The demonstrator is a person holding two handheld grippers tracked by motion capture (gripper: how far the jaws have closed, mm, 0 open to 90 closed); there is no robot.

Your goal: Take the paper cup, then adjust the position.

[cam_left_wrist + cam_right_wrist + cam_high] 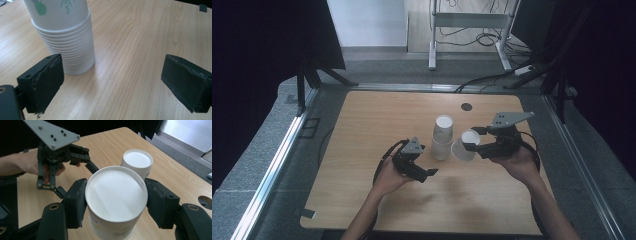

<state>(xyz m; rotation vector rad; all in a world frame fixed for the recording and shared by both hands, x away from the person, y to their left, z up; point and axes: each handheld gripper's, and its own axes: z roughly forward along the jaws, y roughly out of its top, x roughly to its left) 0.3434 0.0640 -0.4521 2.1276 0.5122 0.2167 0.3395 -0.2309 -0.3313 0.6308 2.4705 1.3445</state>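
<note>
A stack of upturned white paper cups (pixel 442 137) stands near the middle of the wooden table (pixel 377 120). In the left gripper view the stack (pixel 66 37) shows many nested rims and a green print. My left gripper (pixel 112 82) is open just in front of it, with bare table between the pads. Just right of the stack, a single white paper cup (pixel 464 145) is held tilted above the table, with my right gripper (pixel 473 141) shut on it. In the right gripper view both pads press the cup (pixel 116 195) at its sides. Beyond it are the stack's top (pixel 137 161) and the left gripper (pixel 76 180).
A round hole (pixel 466 106) sits in the table's far side, right of centre. Metal rails (pixel 287 140) run along both table sides. A white frame's legs (pixel 432 60) and cables lie on the floor behind, with black curtains to either side.
</note>
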